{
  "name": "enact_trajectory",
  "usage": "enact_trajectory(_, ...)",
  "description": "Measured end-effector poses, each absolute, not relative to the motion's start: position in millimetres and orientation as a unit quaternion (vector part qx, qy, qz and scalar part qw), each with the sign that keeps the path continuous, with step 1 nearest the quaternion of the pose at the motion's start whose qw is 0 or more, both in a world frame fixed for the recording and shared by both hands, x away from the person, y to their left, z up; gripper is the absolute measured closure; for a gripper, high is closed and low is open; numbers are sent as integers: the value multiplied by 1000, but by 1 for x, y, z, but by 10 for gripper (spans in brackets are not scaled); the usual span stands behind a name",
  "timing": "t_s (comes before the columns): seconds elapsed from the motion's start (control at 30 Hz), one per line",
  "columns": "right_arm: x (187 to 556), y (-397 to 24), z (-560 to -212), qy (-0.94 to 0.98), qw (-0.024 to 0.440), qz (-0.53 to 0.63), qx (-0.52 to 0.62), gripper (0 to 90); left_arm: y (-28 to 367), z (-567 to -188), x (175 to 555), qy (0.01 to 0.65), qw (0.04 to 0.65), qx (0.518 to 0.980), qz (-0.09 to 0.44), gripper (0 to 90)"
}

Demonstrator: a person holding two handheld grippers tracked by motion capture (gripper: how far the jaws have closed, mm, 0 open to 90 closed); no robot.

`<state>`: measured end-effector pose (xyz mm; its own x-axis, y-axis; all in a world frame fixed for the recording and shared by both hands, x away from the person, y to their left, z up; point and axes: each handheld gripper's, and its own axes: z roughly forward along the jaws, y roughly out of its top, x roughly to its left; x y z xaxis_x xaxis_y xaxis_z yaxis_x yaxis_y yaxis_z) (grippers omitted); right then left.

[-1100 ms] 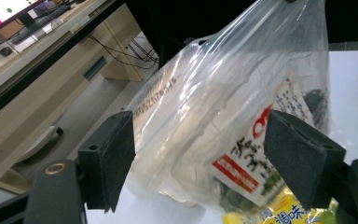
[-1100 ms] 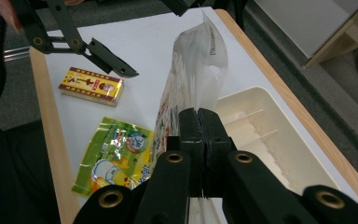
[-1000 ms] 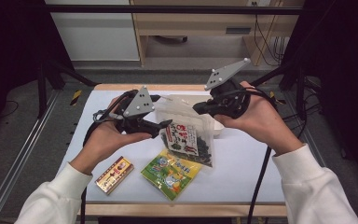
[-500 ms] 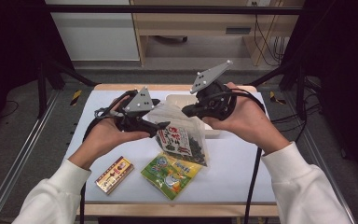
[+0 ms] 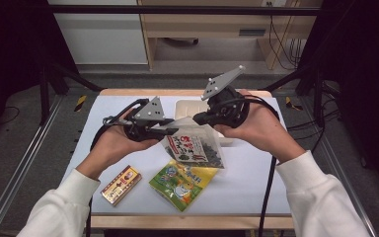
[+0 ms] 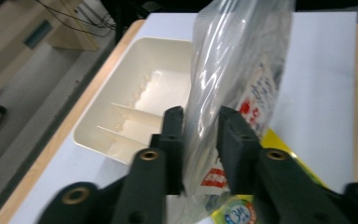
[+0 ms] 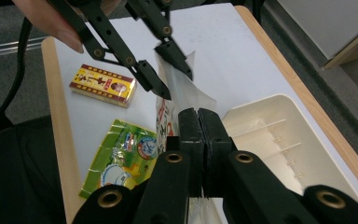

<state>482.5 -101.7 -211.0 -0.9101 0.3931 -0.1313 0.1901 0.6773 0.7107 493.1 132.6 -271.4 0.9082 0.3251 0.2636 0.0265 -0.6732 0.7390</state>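
Observation:
A clear snack bag (image 5: 195, 148) with dark pieces and a red-and-white label hangs above the white table, held up by its top edge. My left gripper (image 5: 173, 129) grips its left top corner. Its jaws have just been closing with the bag (image 6: 233, 70) between them, and the pads (image 6: 175, 135) now press on the film. My right gripper (image 5: 197, 118) is shut on the top edge beside it. In the right gripper view its jaws (image 7: 198, 121) pinch the film, and the left gripper (image 7: 172, 77) holds the bag's corner (image 7: 182, 93) just beyond.
A cream divided tray (image 5: 190, 107) stands on the table behind the bag. A green-and-yellow packet (image 5: 182, 180) lies flat near the front edge. A yellow-and-red box (image 5: 121, 183) lies to its left. Cables trail from both grippers.
The left gripper's jaws have closed onto the bag's top corner. The right gripper has shifted a little to the left with the bag.

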Motion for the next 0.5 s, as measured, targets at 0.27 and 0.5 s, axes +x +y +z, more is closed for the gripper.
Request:
enact_trajectory(0.27, 485, -103, -218, 906, 130, 370, 158, 844, 134, -275, 493, 92, 386, 900, 178, 782)
enact_trajectory(0.5, 488, -98, -221, 914, 122, 359, 145, 778, 137, -277, 493, 87, 389, 901, 172, 790)
